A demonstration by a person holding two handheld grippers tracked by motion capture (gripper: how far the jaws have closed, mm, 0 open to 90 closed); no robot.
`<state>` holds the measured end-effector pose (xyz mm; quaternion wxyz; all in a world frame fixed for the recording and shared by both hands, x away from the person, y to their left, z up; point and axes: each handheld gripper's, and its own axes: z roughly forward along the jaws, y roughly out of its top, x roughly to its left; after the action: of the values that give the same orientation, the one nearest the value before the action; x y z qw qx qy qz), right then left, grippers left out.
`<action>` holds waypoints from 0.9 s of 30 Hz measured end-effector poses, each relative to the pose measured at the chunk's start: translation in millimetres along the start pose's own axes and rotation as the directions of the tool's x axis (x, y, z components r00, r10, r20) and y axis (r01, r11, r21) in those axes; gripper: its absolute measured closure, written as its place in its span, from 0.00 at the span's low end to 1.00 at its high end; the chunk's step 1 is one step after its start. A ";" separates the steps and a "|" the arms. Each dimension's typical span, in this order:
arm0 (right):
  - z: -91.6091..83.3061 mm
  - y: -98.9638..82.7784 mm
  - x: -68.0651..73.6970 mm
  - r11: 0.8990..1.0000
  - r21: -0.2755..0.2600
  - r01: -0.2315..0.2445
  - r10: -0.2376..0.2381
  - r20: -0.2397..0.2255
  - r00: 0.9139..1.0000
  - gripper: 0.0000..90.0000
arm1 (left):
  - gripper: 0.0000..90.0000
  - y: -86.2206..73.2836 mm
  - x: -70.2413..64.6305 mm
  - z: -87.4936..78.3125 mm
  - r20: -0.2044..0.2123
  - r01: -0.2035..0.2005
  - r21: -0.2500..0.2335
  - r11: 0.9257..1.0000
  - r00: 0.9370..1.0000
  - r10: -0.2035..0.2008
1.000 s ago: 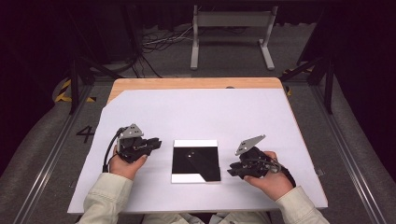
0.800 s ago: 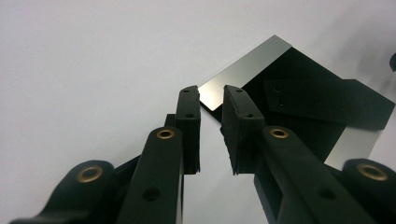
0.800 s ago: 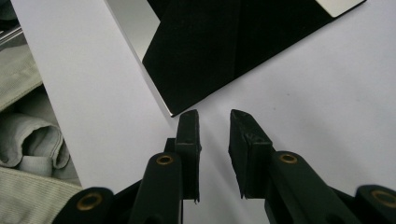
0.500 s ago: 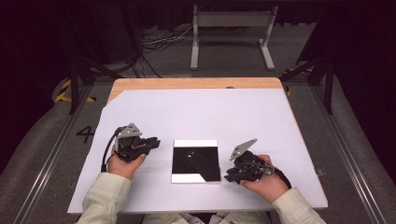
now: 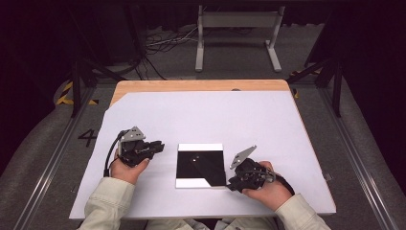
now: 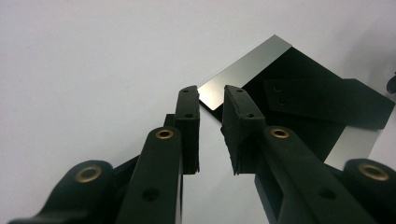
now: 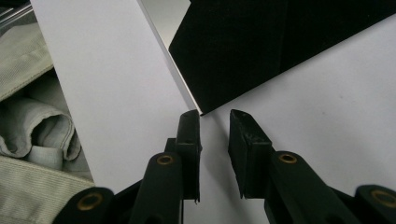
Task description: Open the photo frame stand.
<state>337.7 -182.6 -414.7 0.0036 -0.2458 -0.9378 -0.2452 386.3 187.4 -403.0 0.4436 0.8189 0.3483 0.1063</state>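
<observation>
Right gripper (image 5: 233,184) has been drifting down and inward since the earlier frames, now sitting at the near right corner of the black mirror-like square sheet (image 5: 200,164); left gripper (image 5: 158,146) is holding station off the sheet's far left corner. Sheet is lying flat mid-front on the white table cover (image 5: 201,115). Both grippers are standing partly open, nothing between the jaws. Right is nearer, corner just ahead of its tips. Open cover is lying on every side; the cover's near edge is running close behind the right hand.
</observation>
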 end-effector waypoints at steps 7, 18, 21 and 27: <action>4.8 2.8 2.6 0.999 0.024 0.022 -0.022 -0.008 1.000 0.86 | 0.85 0.0 -0.3 0.2 0.001 -0.001 -0.001 1.000 1.000 0.001; 8.1 6.5 4.4 0.998 0.061 0.034 -0.035 0.014 0.999 0.90 | 0.85 -0.3 0.0 0.7 0.002 0.000 -0.002 1.000 1.000 0.000; 8.7 8.3 5.4 0.997 0.071 0.040 -0.041 0.020 0.999 0.91 | 0.85 -0.2 0.0 0.2 0.003 -0.002 -0.002 1.000 1.000 0.002; 9.7 10.2 6.0 0.996 0.080 0.042 -0.044 0.026 0.999 0.92 | 0.85 -0.5 0.1 0.5 0.004 0.003 -0.003 1.000 1.000 -0.003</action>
<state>338.2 -167.7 -417.9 -0.0049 -0.2284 -0.9518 -0.2044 386.4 187.4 -403.8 0.4455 0.8180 0.3485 0.1044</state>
